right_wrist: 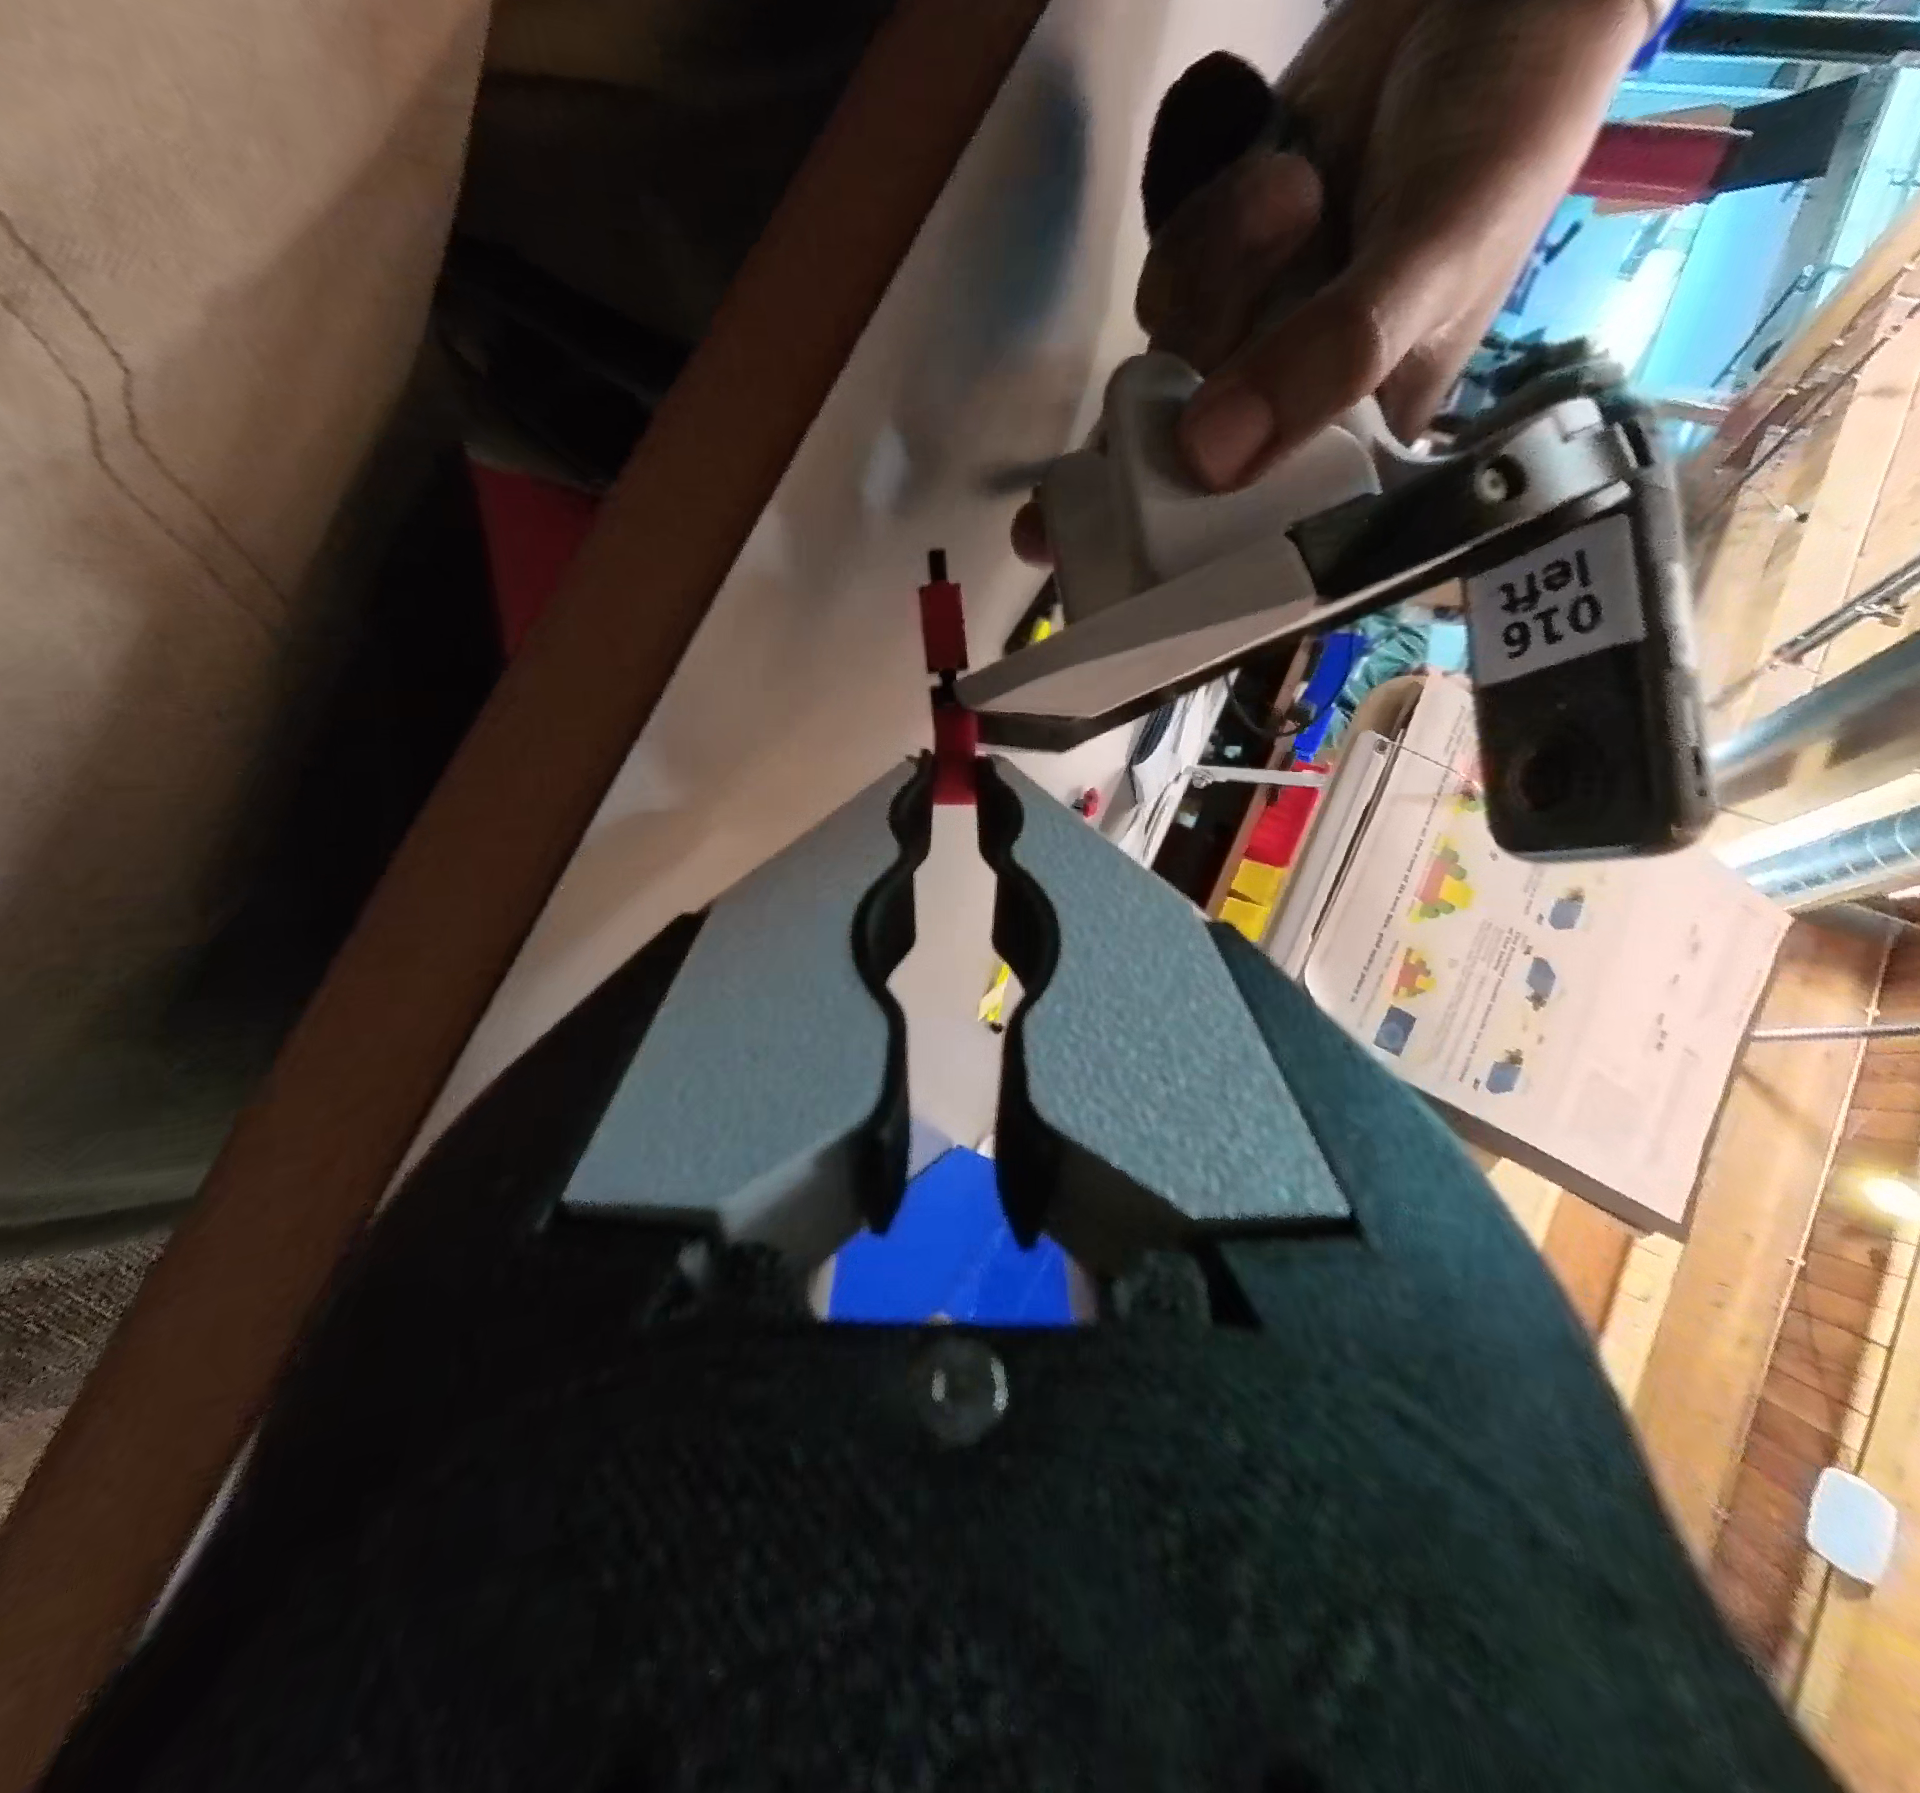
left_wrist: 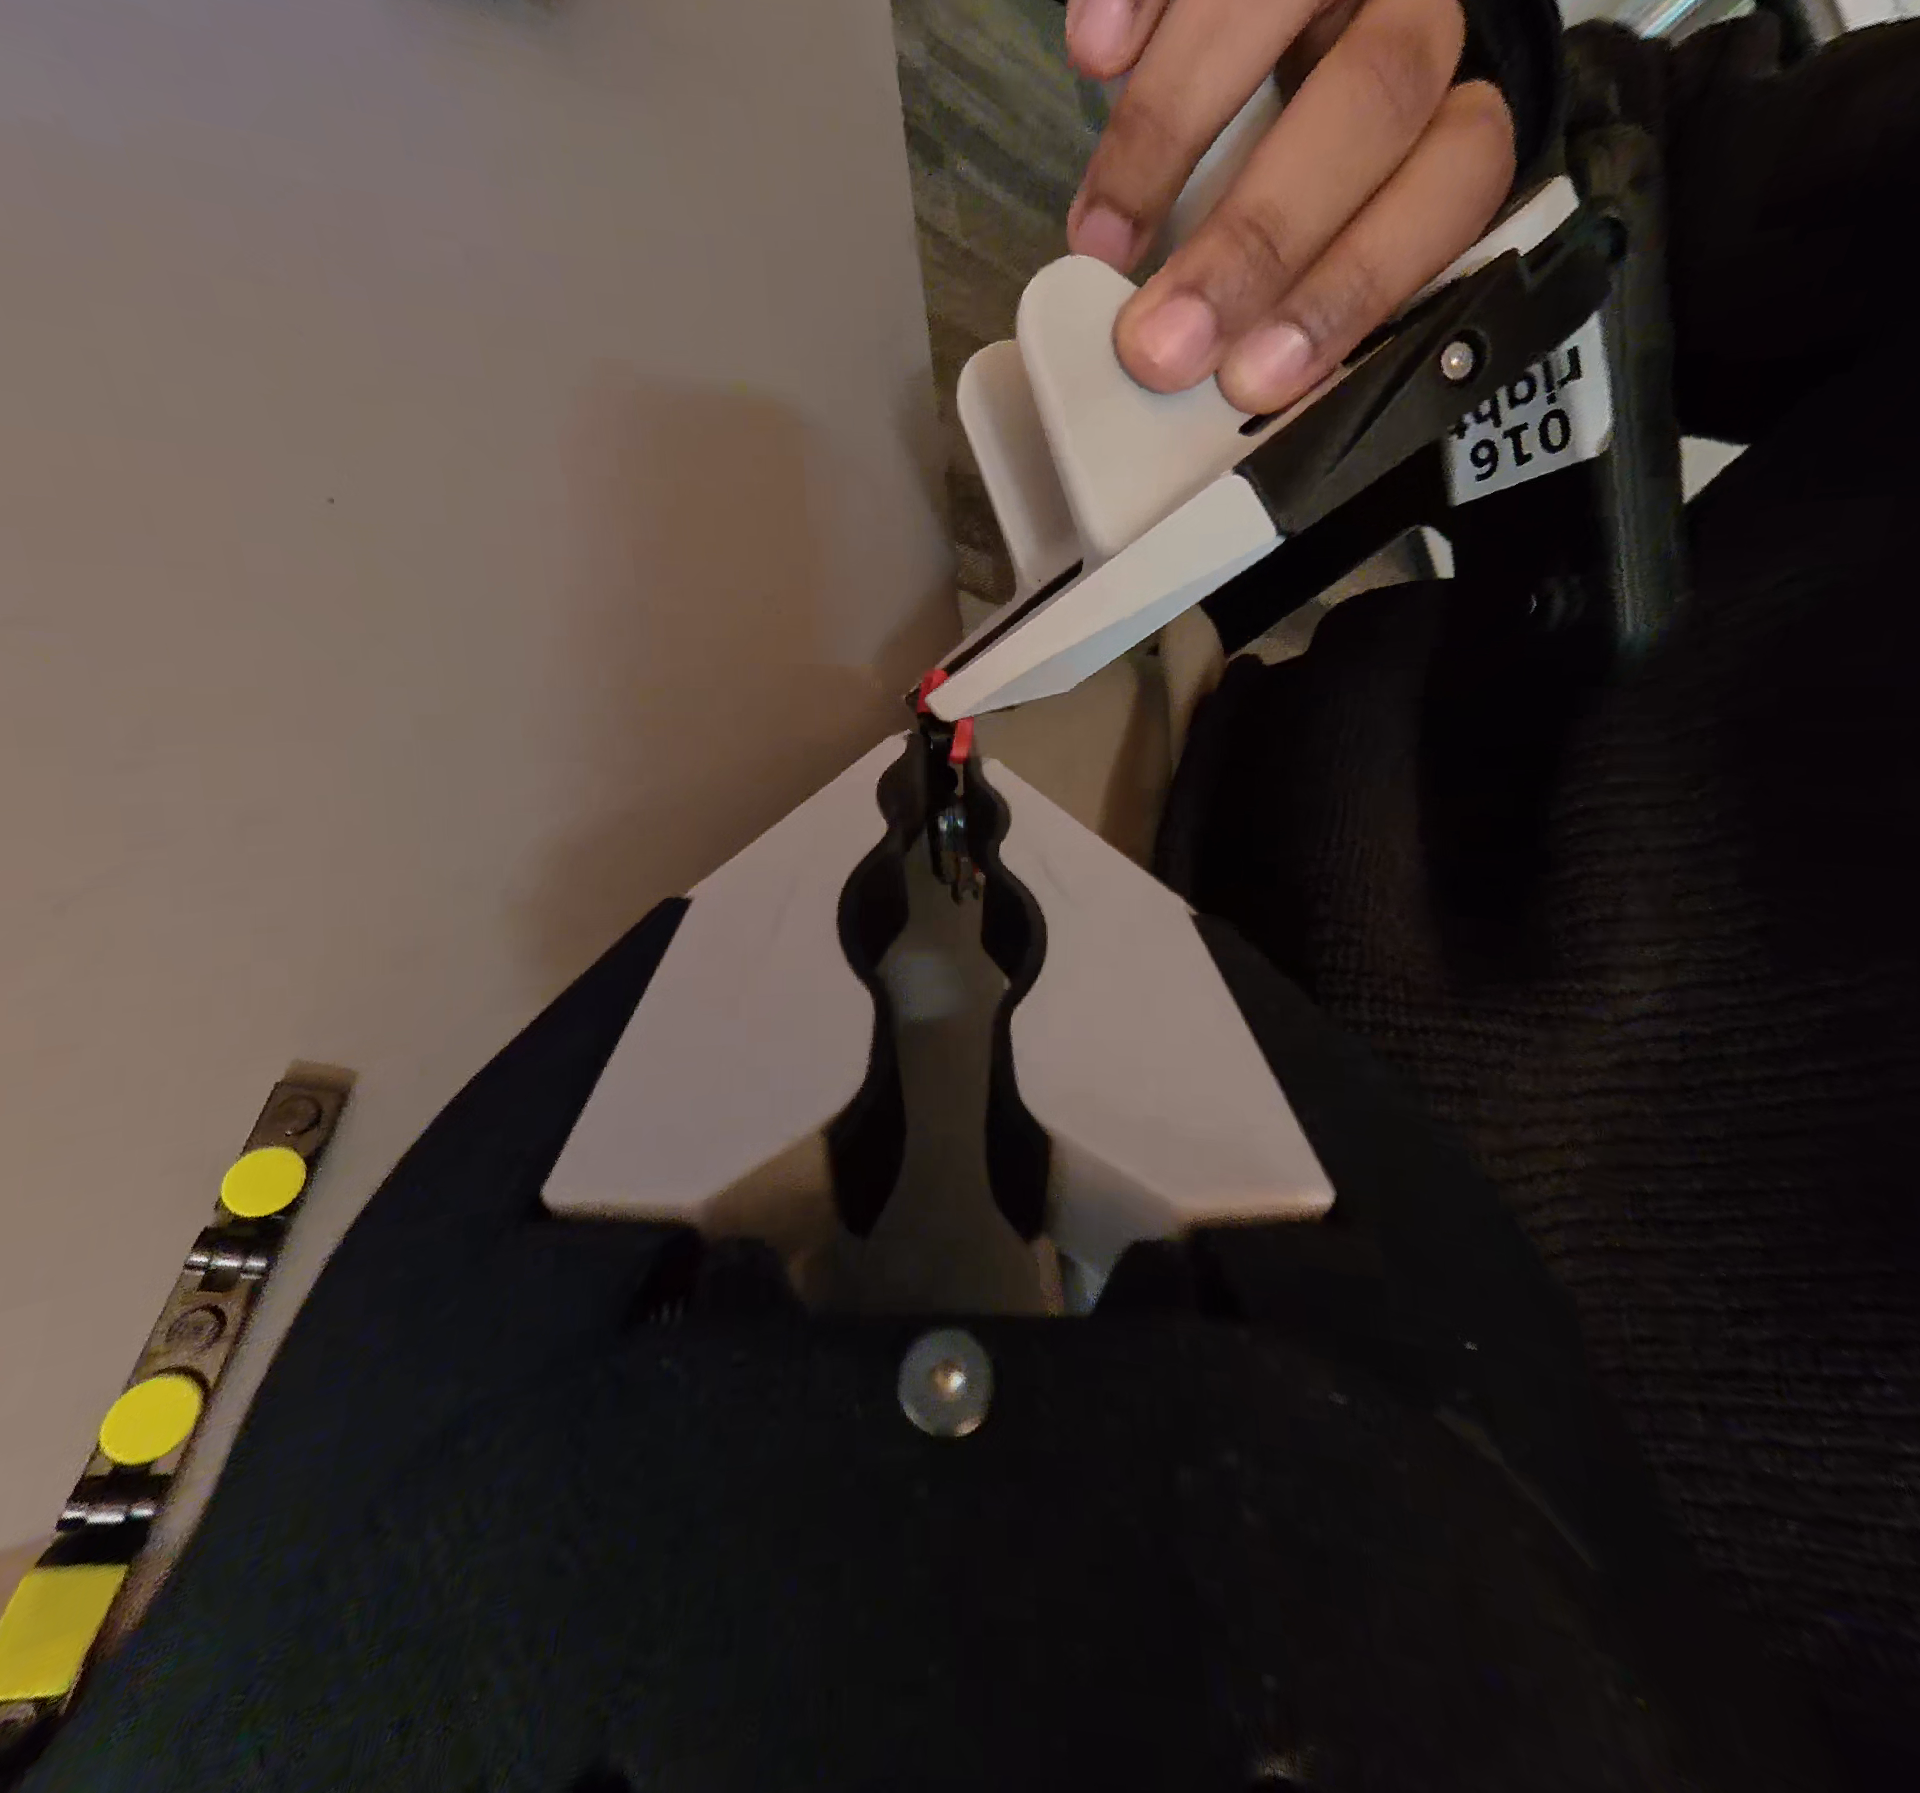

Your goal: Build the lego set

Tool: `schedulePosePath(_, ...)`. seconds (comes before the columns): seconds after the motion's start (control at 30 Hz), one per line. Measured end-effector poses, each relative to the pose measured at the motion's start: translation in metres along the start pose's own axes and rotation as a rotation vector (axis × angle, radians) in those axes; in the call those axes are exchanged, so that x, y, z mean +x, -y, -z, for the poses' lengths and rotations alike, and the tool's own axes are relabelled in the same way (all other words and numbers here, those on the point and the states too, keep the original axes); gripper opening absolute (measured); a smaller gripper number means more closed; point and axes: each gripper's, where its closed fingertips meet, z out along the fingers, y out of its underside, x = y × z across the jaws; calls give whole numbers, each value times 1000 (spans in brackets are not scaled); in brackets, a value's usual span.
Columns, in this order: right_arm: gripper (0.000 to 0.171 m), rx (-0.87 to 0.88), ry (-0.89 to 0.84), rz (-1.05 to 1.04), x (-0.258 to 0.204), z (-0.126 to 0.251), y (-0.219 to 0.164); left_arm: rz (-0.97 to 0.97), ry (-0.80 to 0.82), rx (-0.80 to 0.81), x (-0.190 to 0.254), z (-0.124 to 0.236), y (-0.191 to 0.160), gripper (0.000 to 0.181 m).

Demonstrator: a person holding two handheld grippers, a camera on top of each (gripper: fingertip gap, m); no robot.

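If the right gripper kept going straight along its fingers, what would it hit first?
Probably the left gripper's tips, which cross just ahead of the right gripper where both pinch the small red-and-black Lego assembly. Depth is uncertain.

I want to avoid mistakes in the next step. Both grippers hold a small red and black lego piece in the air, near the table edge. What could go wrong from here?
1. The red and black lego piece is pinched only at the very tips of the right gripper and left gripper; it may slip or twist out.
2. It hangs near the table edge; if dropped, it may fall to the floor.
3. Uneven pushing may pull the thin black part from the red parts.
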Motion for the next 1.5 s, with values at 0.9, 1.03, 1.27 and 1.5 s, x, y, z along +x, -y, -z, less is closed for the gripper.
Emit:
schedulePosePath(0.9,5,44,-153,-35,35,23,5,10,-268,164,36,19,23,2)
schedulePosePath(1.03,6,-50,-120,40,25,15,-9,73,-283,223,36,22,33,0)
schedulePosePath(1.27,6,-181,-73,19,14,1,-36,120,-124,211,13,16,34,0)
schedulePosePath(1.5,6,-203,-42,-176,10,-2,-50,232,33,358,-15,53,47,0)
